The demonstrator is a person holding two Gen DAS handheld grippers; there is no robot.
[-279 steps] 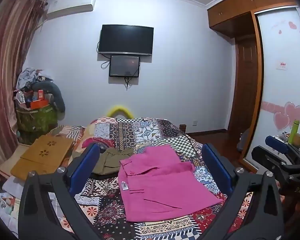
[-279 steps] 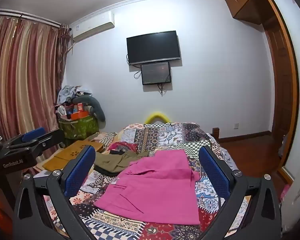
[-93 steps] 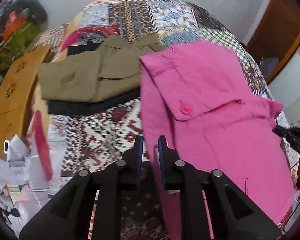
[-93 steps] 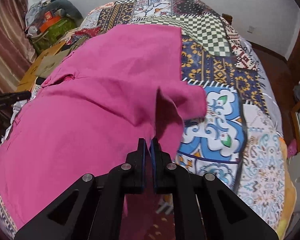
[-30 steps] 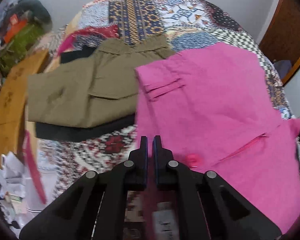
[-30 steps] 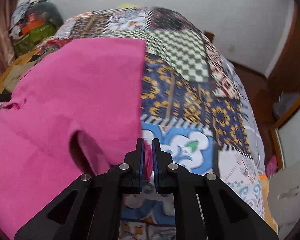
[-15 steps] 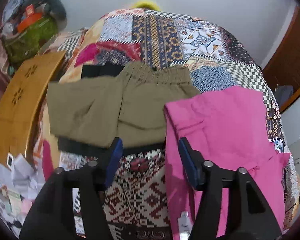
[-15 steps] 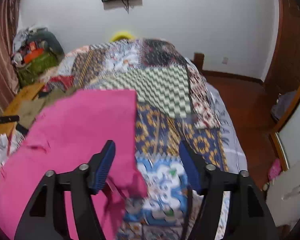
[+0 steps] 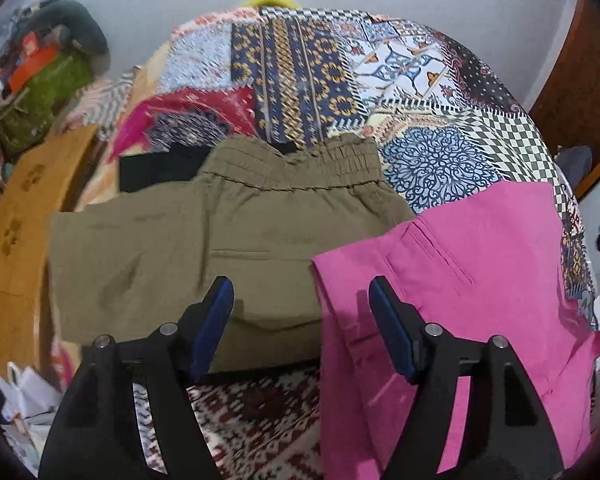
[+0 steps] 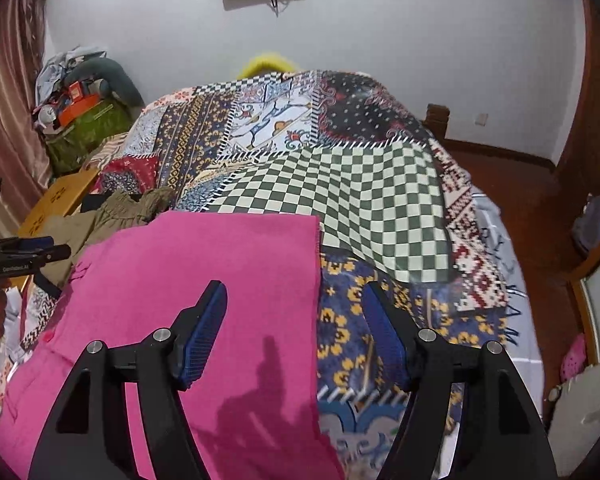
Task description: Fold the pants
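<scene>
Both my left tongs point(image 9: 302, 330) and right tongs point(image 10: 294, 334) hang released and empty, the left pair's jaws opening wider, over the pink pants point(image 10: 204, 280), which lie flat on the patchwork bed point(image 10: 376, 208) as a folded rectangle; I judge 1 more fold is left. Beyond sit folded olive pants point(image 9: 204, 240); I read no writing.

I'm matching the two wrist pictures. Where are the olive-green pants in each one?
Left wrist: the olive-green pants fill the centre-left, lying beside the pink pants.
Right wrist: only a bunched part shows at mid-left, behind the pink pants.
Shared landmark: the green-checked quilt patch.
</scene>
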